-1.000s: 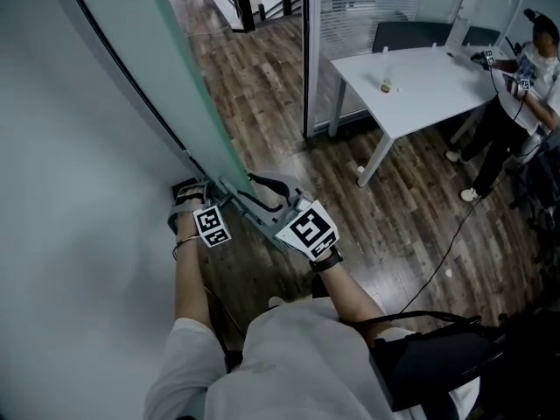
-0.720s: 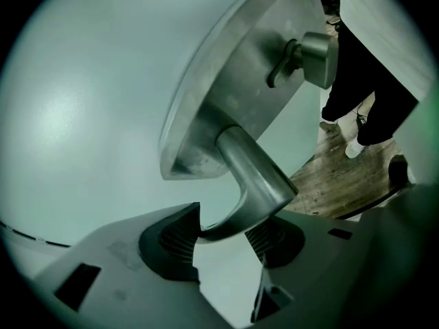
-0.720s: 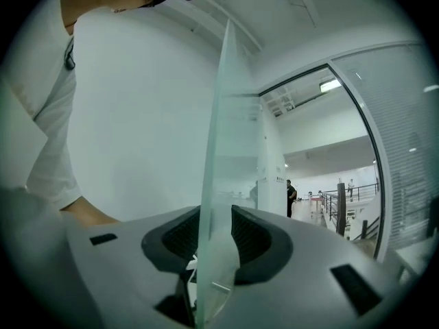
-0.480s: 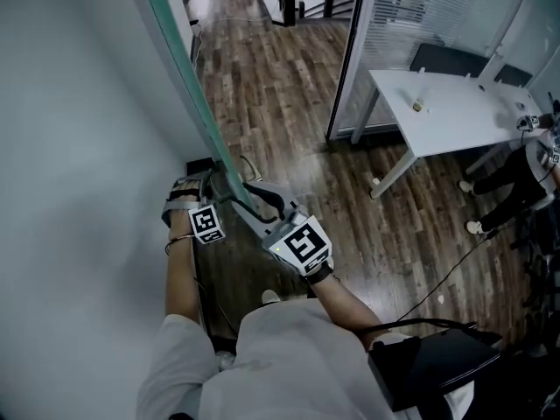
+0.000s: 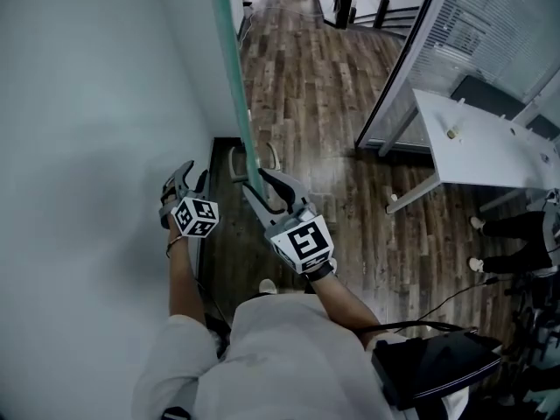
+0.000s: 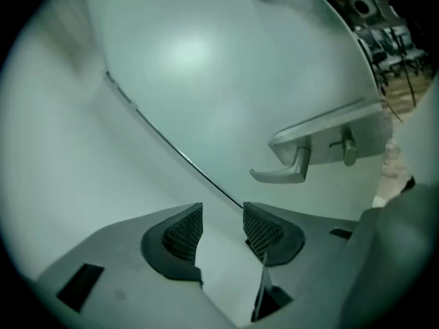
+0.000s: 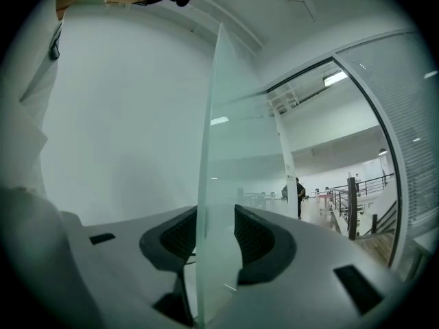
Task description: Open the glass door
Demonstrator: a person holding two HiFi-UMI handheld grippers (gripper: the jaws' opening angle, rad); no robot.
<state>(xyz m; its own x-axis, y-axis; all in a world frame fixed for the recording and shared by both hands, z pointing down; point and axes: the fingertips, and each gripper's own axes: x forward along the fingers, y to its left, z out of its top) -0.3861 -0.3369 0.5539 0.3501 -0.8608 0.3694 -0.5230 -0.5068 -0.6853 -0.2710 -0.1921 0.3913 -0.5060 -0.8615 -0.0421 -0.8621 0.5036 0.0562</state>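
The glass door (image 5: 236,77) stands edge-on in the head view, a green strip running down to its metal lever handle (image 5: 234,159). My right gripper (image 5: 262,180) straddles that edge. In the right gripper view the pane (image 7: 212,149) fills the gap of the right gripper (image 7: 209,235); both pads look to touch it while the jaws are opening. My left gripper (image 5: 179,180) hangs to the left of the door by the wall, open and empty. The left gripper view shows the left gripper (image 6: 223,228) apart from the frosted pane (image 6: 206,81) and its lever handle (image 6: 288,173).
A plain wall (image 5: 87,103) closes off the left. A glass partition with blinds (image 5: 490,24) and a white table (image 5: 490,147) stand at the right, with a person's legs (image 5: 516,230) beside it. Wooden floor (image 5: 306,77) runs ahead through the doorway.
The door has swung until it shows edge-on. My left gripper has come off the door near the handle, rolled, and moved left toward the wall. The right gripper stays on the edge.
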